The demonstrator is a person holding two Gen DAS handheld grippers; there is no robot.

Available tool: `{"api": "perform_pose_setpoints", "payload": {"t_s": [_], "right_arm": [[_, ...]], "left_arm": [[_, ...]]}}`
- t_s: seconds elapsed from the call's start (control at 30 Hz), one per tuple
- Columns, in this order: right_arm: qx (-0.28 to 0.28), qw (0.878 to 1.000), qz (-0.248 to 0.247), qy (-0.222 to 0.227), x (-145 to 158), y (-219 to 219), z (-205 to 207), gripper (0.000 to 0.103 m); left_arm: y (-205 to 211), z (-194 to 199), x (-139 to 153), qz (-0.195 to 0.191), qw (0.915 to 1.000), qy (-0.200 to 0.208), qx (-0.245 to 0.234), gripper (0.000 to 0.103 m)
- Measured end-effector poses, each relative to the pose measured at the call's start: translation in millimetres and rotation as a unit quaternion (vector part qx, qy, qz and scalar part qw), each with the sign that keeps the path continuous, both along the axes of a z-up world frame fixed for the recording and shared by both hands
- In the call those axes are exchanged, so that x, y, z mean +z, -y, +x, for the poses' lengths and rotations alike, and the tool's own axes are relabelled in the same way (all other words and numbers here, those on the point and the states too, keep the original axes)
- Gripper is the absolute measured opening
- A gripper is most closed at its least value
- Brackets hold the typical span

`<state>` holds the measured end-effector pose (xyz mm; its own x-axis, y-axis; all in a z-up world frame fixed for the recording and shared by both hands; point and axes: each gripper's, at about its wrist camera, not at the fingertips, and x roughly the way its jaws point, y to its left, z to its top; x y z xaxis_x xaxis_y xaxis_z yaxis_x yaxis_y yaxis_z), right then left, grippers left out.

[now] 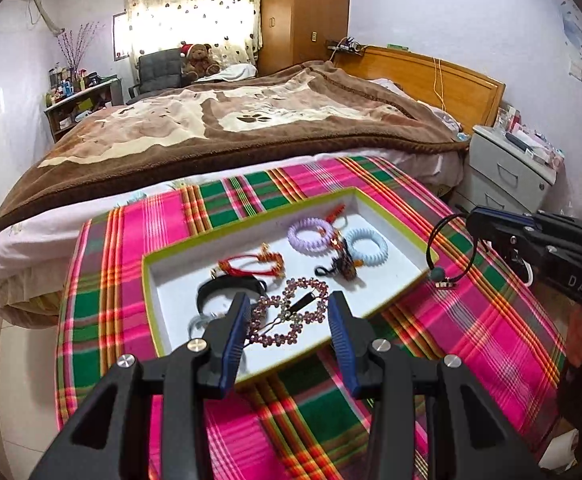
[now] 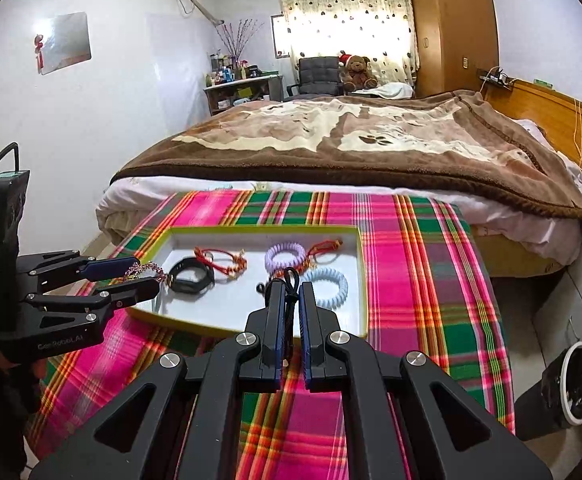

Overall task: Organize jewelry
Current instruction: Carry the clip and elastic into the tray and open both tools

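Observation:
A white tray with a lime rim (image 1: pixel 395 292) (image 2: pixel 365 280) lies on the plaid cloth. In it are a purple coil tie (image 1: pixel 309 235) (image 2: pixel 285 254), a pale blue coil tie (image 1: pixel 367 247) (image 2: pixel 331 286), red cord bracelets (image 1: pixel 251 264) (image 2: pixel 219 262) and a black band (image 1: pixel 227 286) (image 2: pixel 191 274). My left gripper (image 1: pixel 290 298) (image 2: pixel 147 271) is shut on a pink beaded ornament (image 1: pixel 303 288) (image 2: pixel 151 268), held just above the tray's near left corner. My right gripper (image 2: pixel 292 285) (image 1: pixel 471 220) is shut on a black cord bracelet (image 1: pixel 435 236) (image 2: pixel 291 276). Its grey bead (image 1: pixel 437 274) hangs by the tray's right rim.
The tray sits on a small table under a pink and green plaid cloth (image 1: pixel 491 320) (image 2: pixel 411 280), pushed against a bed with a brown blanket (image 1: pixel 231 128). A grey nightstand (image 1: pixel 507 164) stands at the right. A dark waste bin (image 2: pixel 571 388) is on the floor.

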<state>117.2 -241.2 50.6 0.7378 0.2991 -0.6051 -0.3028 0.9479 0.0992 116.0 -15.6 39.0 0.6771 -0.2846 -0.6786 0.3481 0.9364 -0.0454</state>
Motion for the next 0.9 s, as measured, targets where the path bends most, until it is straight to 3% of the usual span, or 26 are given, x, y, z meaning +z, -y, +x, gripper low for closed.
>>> {"api": "perform_pose_setpoints", "payload": {"t_s": [0.3,0.53,0.7,0.9], "right_arm": [[0.013,1.0,0.011,-0.012,5,-12,40,0.006],[0.02,0.998,0.022,-0.06,-29,-14,73,0.006],[0.028,0.995,0.031,-0.091,-47,-9,81,0.006],[0.013,0.994,0.014,-0.112,-63,4,87,0.006]], "left_arm": [[-8,32,7,-0.015,0.9998,-0.004,0.013,0.042],[5,49,-17,-0.021,0.9992,-0.033,0.007,0.042],[21,50,-32,-0.003,0.9991,-0.041,-0.003,0.042],[33,54,-47,0.003,0.998,-0.062,-0.006,0.042]]}}
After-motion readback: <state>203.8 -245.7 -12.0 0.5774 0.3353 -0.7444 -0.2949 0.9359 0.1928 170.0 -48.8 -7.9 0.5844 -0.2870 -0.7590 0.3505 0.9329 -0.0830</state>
